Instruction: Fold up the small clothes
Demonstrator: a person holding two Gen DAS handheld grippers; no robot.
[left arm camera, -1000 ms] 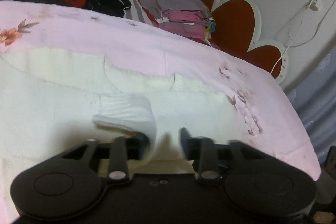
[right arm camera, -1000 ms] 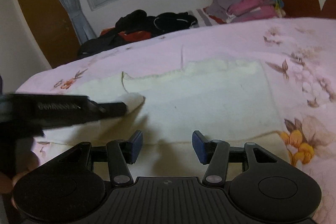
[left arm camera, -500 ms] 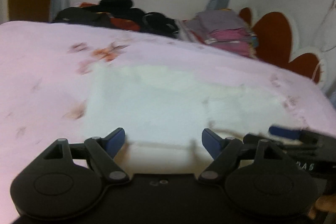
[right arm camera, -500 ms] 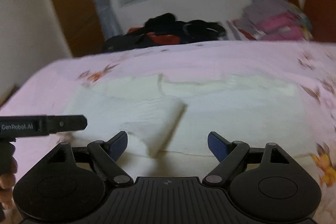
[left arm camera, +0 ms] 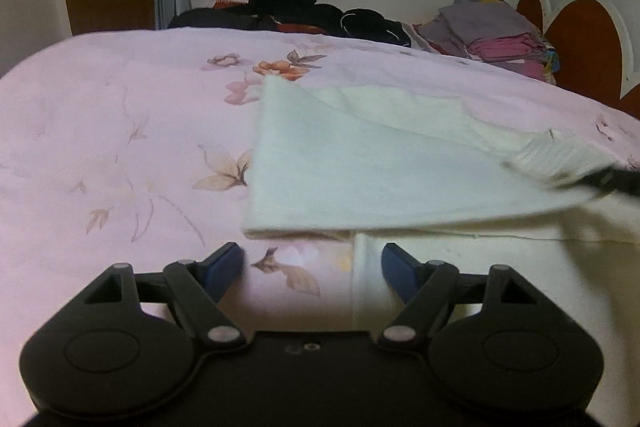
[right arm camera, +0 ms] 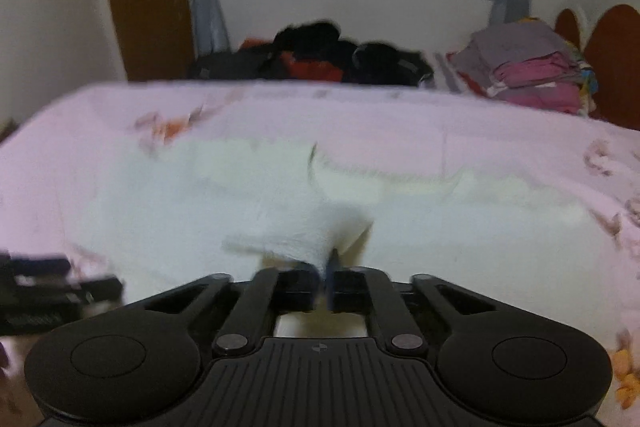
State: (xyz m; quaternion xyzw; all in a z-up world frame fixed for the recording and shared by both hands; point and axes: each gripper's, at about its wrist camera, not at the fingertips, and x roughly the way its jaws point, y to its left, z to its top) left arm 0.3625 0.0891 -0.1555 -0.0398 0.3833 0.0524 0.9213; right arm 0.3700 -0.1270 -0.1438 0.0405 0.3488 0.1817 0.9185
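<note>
The right gripper is clamped on a blurry fold of the white cloth just ahead of it, while the left gripper stands apart over the cloth's near edge and bare pink bed cover.

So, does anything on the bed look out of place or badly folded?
The white garment lies askew: its folded sleeve is pulled up at one corner by the right tool, so the edges do not line up. The dark clothes heap behind is untidy.
</note>
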